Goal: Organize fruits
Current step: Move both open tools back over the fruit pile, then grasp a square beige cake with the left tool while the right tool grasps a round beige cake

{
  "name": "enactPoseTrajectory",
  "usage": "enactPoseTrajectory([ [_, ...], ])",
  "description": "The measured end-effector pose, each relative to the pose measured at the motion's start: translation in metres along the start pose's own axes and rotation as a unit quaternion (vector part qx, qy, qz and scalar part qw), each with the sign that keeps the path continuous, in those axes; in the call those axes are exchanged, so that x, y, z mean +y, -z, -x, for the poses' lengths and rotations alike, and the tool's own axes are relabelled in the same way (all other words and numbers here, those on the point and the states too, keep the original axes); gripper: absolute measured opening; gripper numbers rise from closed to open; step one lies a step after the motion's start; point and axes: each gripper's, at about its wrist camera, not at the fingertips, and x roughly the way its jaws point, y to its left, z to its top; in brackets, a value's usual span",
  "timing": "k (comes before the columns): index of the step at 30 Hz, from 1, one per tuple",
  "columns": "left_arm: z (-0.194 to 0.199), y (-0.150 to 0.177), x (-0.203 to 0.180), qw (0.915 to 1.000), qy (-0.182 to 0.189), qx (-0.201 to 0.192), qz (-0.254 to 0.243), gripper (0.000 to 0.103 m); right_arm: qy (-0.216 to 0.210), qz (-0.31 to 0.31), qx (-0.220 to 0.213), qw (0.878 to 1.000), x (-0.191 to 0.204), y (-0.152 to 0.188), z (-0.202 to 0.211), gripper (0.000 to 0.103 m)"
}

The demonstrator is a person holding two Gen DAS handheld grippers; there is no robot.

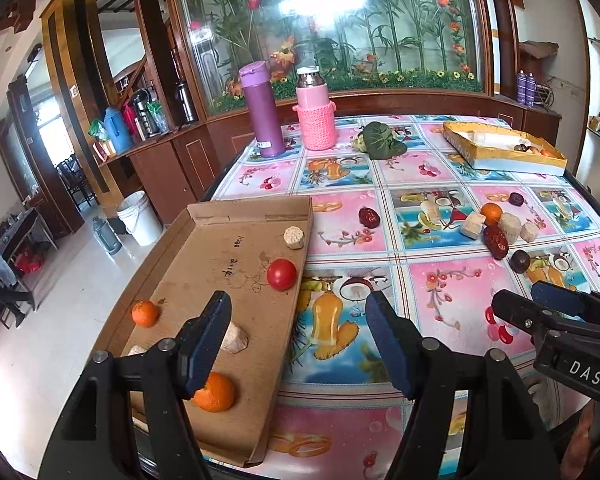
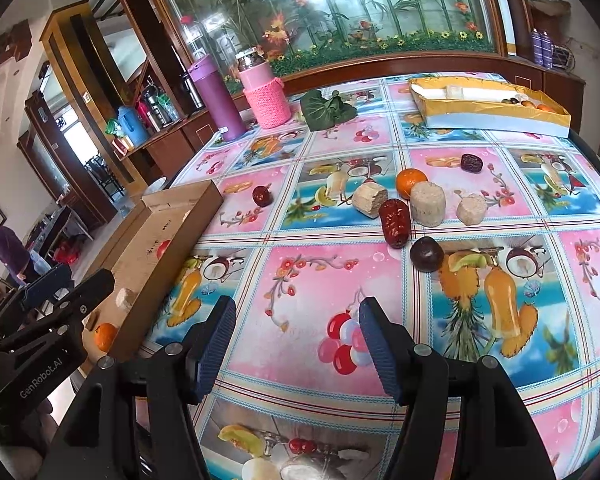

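On the fruit-print tablecloth (image 2: 308,280) both my grippers hover empty; left gripper (image 1: 298,320) jaws apart, right gripper (image 2: 298,332) jaws apart, nothing between either pair.

Step in hand, as I judge it: fetch the next loose piece from the cluster ahead of my right gripper and carry it to the cardboard tray (image 1: 204,264) at the table's left edge. Nearest candidate is the dark round fruit (image 2: 427,254); it sits just beside the long red date (image 2: 394,223), so I'd come straight down with jaws spanning the round one only, close gently since it may roll, lift clear before swinging left. The tray wall facing the table is raised; lift over it, don't drag.

Counts, tray, left wrist view: two oranges, one small (image 1: 144,313) and one large (image 1: 215,392) part hidden behind my finger; one red tomato-like fruit (image 1: 281,274); three pale chunks, one near the wall (image 1: 293,237), one mid (image 1: 233,339), one mostly hidden.

Counts, loose on cloth, right wrist view: one orange (image 2: 410,182); three pale chunks (image 2: 427,203); three red dates (the long one, a small one (image 2: 262,196) near the tray, a dark one (image 2: 471,163) further back); one dark round fruit.

Elsewhere: yellow box (image 2: 496,118) far right holds a few small fruits, too small to count; two flasks, purple (image 2: 218,98) and pink (image 2: 264,92); green leaf bunch (image 2: 326,110).
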Motion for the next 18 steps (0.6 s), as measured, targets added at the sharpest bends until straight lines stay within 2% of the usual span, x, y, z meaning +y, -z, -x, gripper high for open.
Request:
enactPoseTrajectory([
  [5,-0.010,0.000,0.004,0.9995,0.022,0.019,0.014,0.069,0.012,-0.003,-0.002,1.000,-0.017,-0.003,0.004,0.069],
  [8,-0.021,-0.002,0.007,0.9988,0.030,0.031,0.022,0.069,0.044,-0.014,-0.009,0.999,-0.045,-0.006,0.013,0.070],
  [13,-0.049,-0.008,-0.002,0.9953,0.068,0.060,0.036,0.070,0.112,-0.038,-0.001,0.993,-0.097,-0.016,0.020,0.070],
  [18,-0.074,-0.016,-0.029,0.9887,0.119,0.087,0.025,0.070,0.114,-0.033,0.018,0.993,-0.114,-0.030,0.008,0.070],
])
